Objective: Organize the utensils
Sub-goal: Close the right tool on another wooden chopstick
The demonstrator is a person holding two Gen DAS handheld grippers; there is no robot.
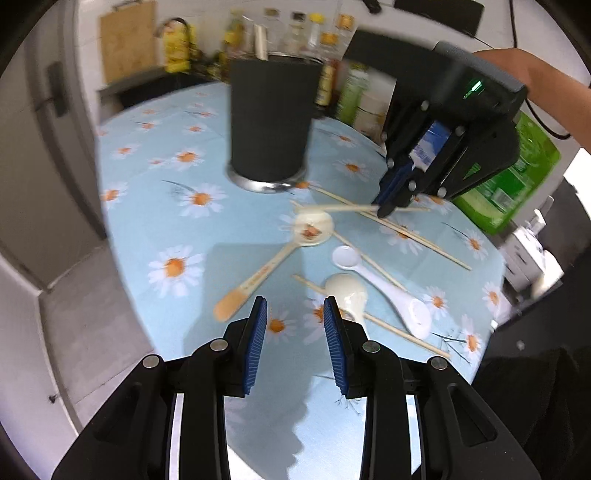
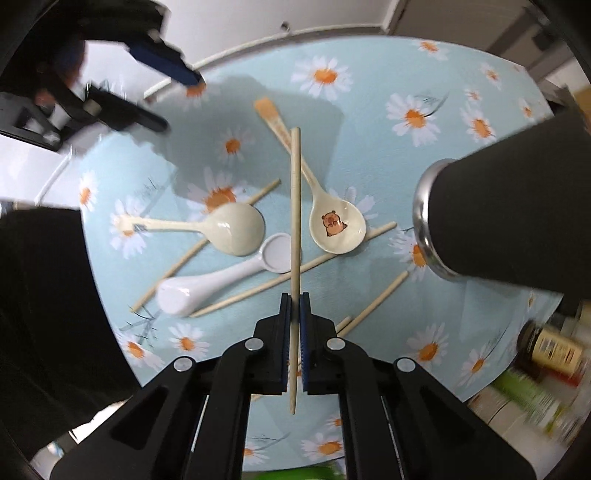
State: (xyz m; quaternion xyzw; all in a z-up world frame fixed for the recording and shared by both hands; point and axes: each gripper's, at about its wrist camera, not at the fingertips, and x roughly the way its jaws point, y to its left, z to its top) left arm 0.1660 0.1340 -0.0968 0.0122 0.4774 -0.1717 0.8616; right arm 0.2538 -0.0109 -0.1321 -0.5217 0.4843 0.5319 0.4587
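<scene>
My right gripper [image 2: 294, 301] is shut on a wooden chopstick [image 2: 295, 206] and holds it above the table; it also shows in the left wrist view [image 1: 386, 210] with the chopstick [image 1: 347, 208]. My left gripper [image 1: 295, 314] is open and empty above the table's near edge. On the daisy cloth lie a cream spoon with a capybara print [image 2: 334, 223] [image 1: 312, 225], a plain cream spoon [image 2: 236, 229] [image 1: 349, 291], a white spoon [image 2: 229, 275] [image 1: 388, 286] and several chopsticks [image 2: 376, 301] [image 1: 417, 236]. A black holder cup [image 1: 271, 114] [image 2: 517, 221] stands behind them.
The round table [image 1: 147, 206] has a light-blue daisy cloth. Bottles and jars [image 1: 321, 33] crowd its far edge, with a green package [image 1: 517, 177] at the right. A cutting board [image 1: 127, 37] leans on the wall. Jars [image 2: 550, 347] show in the right wrist view.
</scene>
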